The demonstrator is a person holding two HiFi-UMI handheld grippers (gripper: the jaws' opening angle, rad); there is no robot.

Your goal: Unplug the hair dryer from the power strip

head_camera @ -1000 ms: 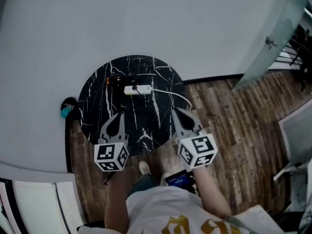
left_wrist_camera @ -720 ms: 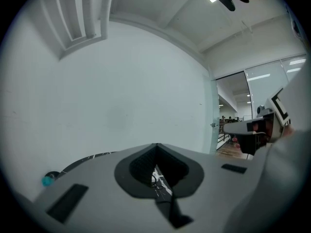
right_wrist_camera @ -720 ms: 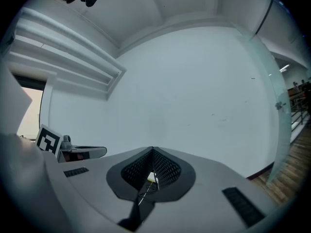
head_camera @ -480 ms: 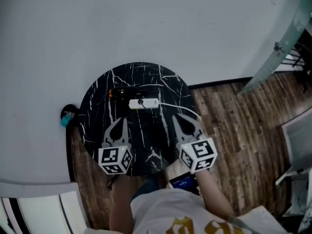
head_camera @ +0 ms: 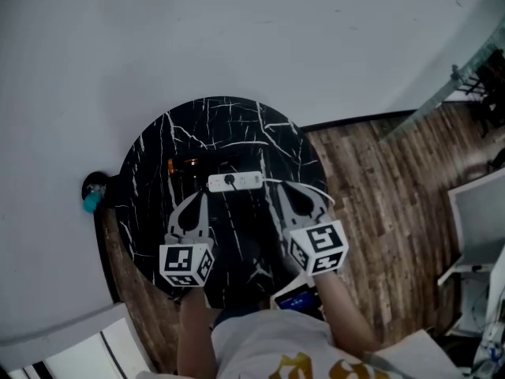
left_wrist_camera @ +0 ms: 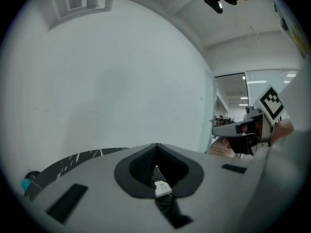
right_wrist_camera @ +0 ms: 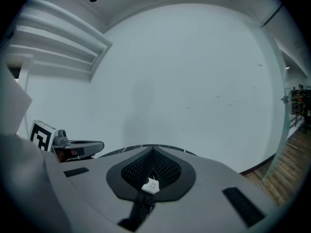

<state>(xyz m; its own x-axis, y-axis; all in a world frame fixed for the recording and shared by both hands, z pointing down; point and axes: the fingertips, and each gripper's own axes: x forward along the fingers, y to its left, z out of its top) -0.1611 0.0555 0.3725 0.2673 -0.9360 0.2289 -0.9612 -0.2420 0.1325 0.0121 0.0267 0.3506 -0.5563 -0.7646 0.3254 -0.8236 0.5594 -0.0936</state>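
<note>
A white power strip [head_camera: 235, 181] lies on the round black marble table [head_camera: 158, 144], with a black plug [head_camera: 230, 180] in it and a white cord [head_camera: 296, 185] trailing off to the right. A dark shape with an orange glint [head_camera: 180, 166] lies left of the strip; too dark to tell what it is. My left gripper [head_camera: 199, 197] is shut and empty, just short of the strip's left end. Off the strip's right end my right gripper [head_camera: 282, 189] is shut and empty too. The strip [left_wrist_camera: 162, 189] [right_wrist_camera: 149, 186] shows through the gap behind each pair of closed jaws.
A grey wall rises behind the table. A dark fitting with a teal part [head_camera: 92, 200] sits low at the wall, left of the table. Wood floor [head_camera: 379, 188] spreads to the right, with a glass partition [head_camera: 442, 93] and white furniture [head_camera: 477, 227] beyond.
Both grippers have moved forward over the table and now sit close to the power strip. Their jaws stay shut.
</note>
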